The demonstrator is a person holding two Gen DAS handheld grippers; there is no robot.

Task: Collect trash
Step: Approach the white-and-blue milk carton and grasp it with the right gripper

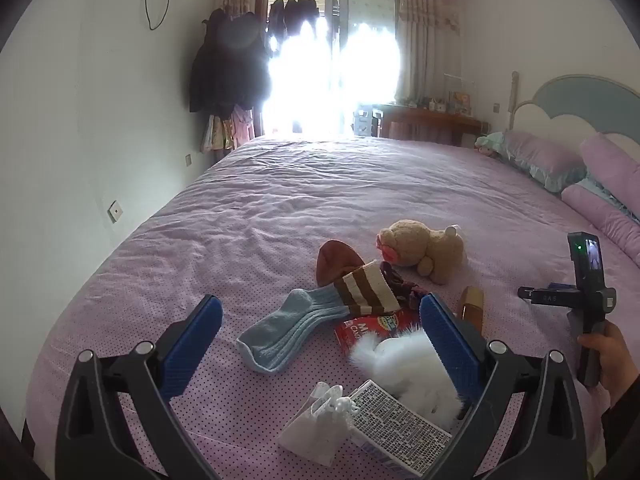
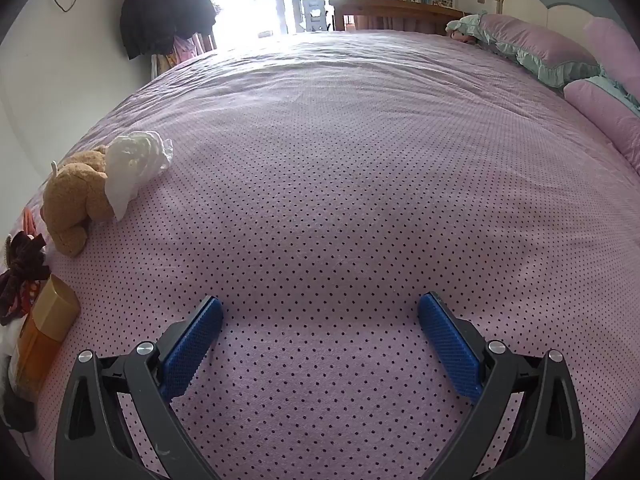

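Note:
My left gripper (image 1: 320,306) is open and empty above a pile on the pink dotted bed (image 1: 280,208). Between and below its blue pads lie a red snack wrapper (image 1: 362,328), a crumpled white paper bit (image 1: 316,420), a patterned small box (image 1: 396,424) and a white fluffy item (image 1: 412,364). A blue sock (image 1: 280,328) and a brown striped sock (image 1: 368,288) lie just beyond. My right gripper (image 2: 320,308) is open and empty over bare bedspread (image 2: 360,160). A crumpled white tissue (image 2: 134,168) rests against a teddy bear (image 2: 76,204) at its far left.
A teddy bear (image 1: 424,248) and a gold box (image 1: 472,304) lie right of the pile; the gold box shows in the right wrist view (image 2: 46,332) beside a dark scrunchie (image 2: 22,276). Pillows (image 1: 560,168) line the headboard side. The right handheld gripper (image 1: 588,304) is seen at the right.

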